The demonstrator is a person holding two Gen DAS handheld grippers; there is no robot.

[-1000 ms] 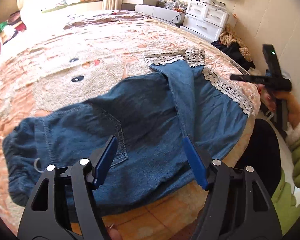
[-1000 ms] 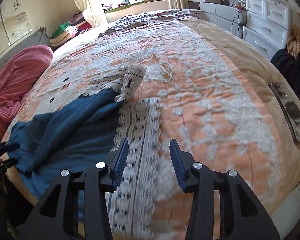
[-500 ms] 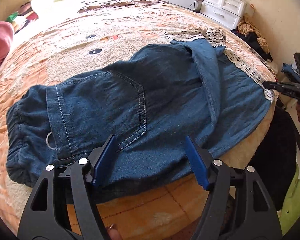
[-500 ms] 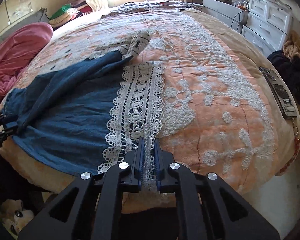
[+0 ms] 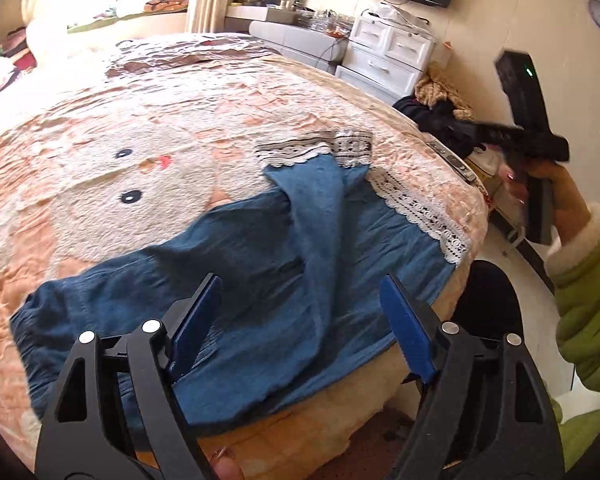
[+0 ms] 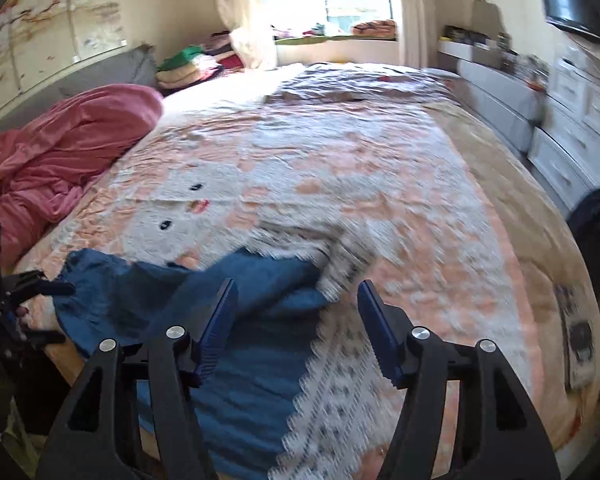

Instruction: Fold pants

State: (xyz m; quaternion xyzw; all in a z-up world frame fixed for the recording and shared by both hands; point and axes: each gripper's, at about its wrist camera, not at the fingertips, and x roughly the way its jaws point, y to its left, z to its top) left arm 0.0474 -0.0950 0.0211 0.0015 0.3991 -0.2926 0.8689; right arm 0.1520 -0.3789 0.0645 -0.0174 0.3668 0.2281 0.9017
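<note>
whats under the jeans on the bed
The blue jeans lie directly on the peach cat-face blanket, lace hems included. Anything between them and the blanket is covered and cannot be seen.

The pants (image 5: 260,264) are spread across the near edge of the bed (image 5: 180,112), with the lace hems (image 5: 416,208) laid at the right; drawers (image 5: 392,52) are set far right.

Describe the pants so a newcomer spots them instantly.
Start at the bed's peach cartoon-face blanket. At its near edge, beside the bunched pink bedding, lie the pants: blue denim, the only blue there, legs ending in wide white lace cuffs.
</note>
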